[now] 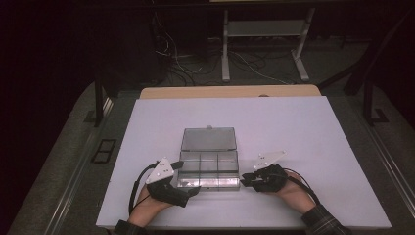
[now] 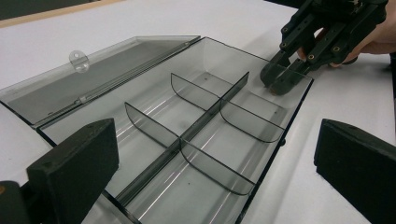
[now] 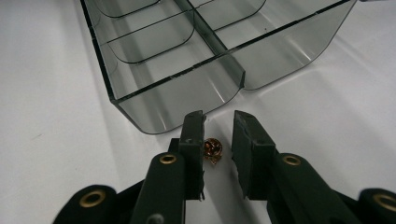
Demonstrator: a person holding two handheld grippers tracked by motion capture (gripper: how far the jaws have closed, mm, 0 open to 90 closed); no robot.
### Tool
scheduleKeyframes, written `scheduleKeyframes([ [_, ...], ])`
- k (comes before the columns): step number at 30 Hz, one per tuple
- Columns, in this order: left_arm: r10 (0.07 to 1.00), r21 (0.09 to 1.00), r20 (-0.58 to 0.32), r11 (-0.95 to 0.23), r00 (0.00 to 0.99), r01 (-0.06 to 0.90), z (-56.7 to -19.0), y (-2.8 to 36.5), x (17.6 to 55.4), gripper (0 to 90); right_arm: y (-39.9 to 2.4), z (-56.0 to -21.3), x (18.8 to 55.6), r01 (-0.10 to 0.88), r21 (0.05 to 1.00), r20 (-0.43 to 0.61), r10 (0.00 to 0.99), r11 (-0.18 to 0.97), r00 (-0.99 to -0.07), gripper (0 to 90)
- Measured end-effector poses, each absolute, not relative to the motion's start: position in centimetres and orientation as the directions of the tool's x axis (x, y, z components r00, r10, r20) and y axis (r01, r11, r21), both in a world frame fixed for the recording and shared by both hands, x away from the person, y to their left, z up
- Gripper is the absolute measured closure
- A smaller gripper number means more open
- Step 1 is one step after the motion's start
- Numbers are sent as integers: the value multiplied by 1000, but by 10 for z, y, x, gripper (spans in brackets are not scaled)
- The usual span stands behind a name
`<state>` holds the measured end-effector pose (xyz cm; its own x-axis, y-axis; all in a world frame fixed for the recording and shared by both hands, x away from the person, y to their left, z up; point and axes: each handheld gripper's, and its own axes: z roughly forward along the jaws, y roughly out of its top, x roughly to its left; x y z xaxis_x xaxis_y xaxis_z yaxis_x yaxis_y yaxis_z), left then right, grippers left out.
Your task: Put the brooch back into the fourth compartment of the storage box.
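Note:
A smoky clear compartment box [image 1: 209, 186] lies open on the white table, its lid [image 1: 209, 139] folded flat behind it. Its compartments look empty in the left gripper view, where the dividers [image 2: 201, 121] cross. A small brass-coloured piece [image 3: 212, 149] rests on the table just outside the box's short wall [image 3: 187, 100]. My right gripper [image 3: 218, 126] straddles that piece: one pad is close against it and the other stands off with a gap, so the jaws are open. It also appears at the box's far end [image 2: 276, 80]. My left gripper [image 1: 193, 191] is open wide at the box's left front corner [image 2: 217, 163].
The white board [image 1: 293, 127] lies on a wooden table whose back edge [image 1: 230, 91] shows beyond it. Both forearms enter from the near edge. Cables and a metal stand [image 1: 264, 44] are on the dark floor behind.

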<state>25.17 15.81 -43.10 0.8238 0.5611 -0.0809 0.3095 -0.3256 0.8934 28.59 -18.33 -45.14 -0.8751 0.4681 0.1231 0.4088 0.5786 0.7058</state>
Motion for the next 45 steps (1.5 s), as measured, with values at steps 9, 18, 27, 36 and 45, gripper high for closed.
scheduleKeyframes([
  [9,559,894,-80,-325,825,307,-431,158,252,0,-183,-451,285,400,703,112,463,588,-879,784],
  [18,560,894,-81,-324,825,308,-430,159,251,0,-186,-448,286,398,711,111,467,580,-877,798],
  [27,560,895,-82,-322,825,308,-430,159,251,0,-192,-443,287,401,729,125,468,555,-875,800],
  [36,560,895,-82,-322,825,308,-430,159,251,0,-200,-436,288,407,752,144,473,519,-869,800],
  [45,559,895,-82,-323,825,307,-430,158,251,0,-208,-420,289,407,781,161,476,474,-865,800],
])
